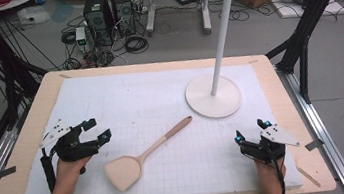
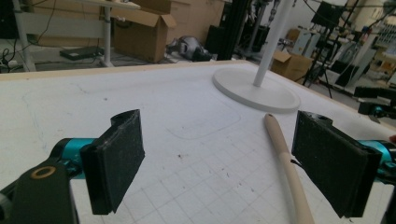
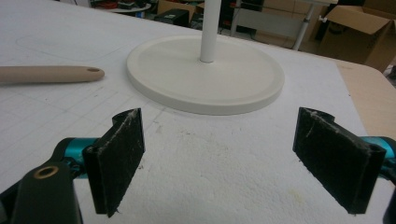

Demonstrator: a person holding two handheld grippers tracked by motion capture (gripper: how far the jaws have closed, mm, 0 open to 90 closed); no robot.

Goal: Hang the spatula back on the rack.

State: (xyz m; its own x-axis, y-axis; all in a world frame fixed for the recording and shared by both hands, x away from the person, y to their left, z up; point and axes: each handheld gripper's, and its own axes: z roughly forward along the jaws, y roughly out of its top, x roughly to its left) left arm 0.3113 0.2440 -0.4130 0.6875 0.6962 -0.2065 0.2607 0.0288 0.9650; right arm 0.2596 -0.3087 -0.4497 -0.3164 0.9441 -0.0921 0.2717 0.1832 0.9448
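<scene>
We hold left hand-held gripper (image 1: 94, 129) open beside spatula (image 1: 138, 160), lying loose mid-bench toward near edge. Right hand-held gripper (image 1: 251, 131) open, empty, near right corner. Stand (image 1: 213, 102) hooks unused; grasp, hanging remain.

On the table (image 1: 27, 161), a white mat (image 1: 125, 98) covers nearly the whole top. A spatula (image 1: 140, 156) lies on the mat near the middle of its near half, blade toward the person, handle angled away to the right toward the stand (image 1: 213, 96). The stand sits on the mat at the far right, its pole rising from a round base. The left gripper (image 1: 97, 129) is at the mat's left side, just left of the spatula's blade and apart from it; in the left gripper view the spatula's handle (image 2: 285, 163) lies near the right-hand pad. The right gripper (image 1: 251, 131) rests at the near right, before the stand's base (image 3: 205, 79). Computer towers (image 1: 108, 9) stand on the floor beyond the table.
</scene>
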